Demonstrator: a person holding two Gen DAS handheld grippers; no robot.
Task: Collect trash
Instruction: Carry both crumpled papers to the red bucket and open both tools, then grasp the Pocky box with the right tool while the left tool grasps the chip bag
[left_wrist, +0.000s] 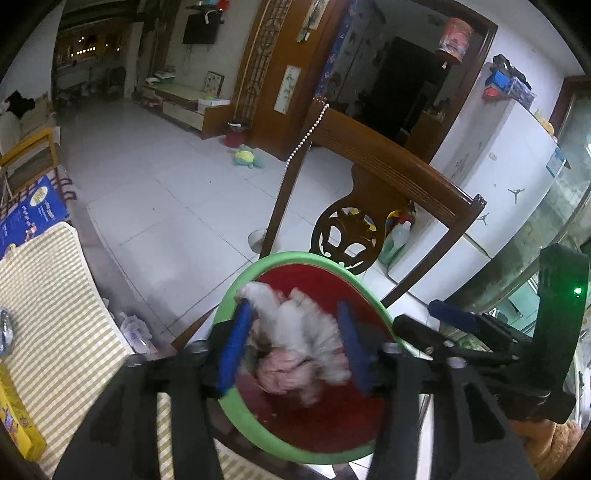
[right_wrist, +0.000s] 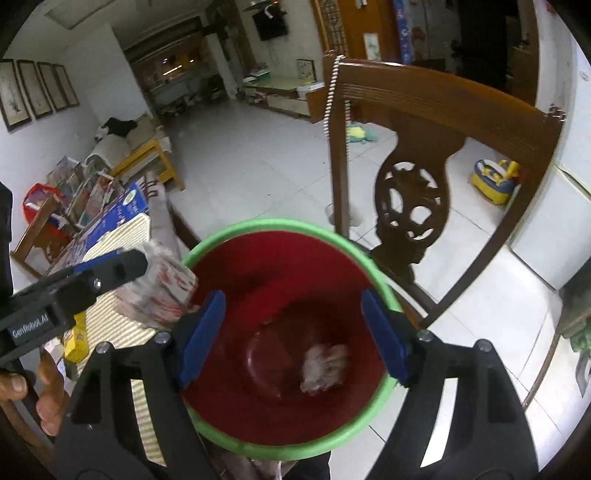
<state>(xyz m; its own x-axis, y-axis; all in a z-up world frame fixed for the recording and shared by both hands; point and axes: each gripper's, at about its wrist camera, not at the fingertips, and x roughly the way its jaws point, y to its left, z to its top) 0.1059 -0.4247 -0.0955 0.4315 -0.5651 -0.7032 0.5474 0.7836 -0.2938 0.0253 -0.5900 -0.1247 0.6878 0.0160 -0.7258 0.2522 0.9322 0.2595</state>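
Round red bin with green rim (right_wrist: 258, 223) open-mouthed, carved brown wooden chair back (right_wrist: 413, 206) crowding far right, bare white tiled floor (right_wrist: 240, 155) far left.

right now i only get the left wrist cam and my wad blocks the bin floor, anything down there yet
observer: yes, one crumpled wad lies on the floor of the red bin, right of centre.
operator: is the right claw carrying anything
observer: no, the right claw is open and empty above the bin mouth.
operator: am i centred over the bin
observer: not by the right wrist view: the wrapper in your left claw shows at the rim's left edge.
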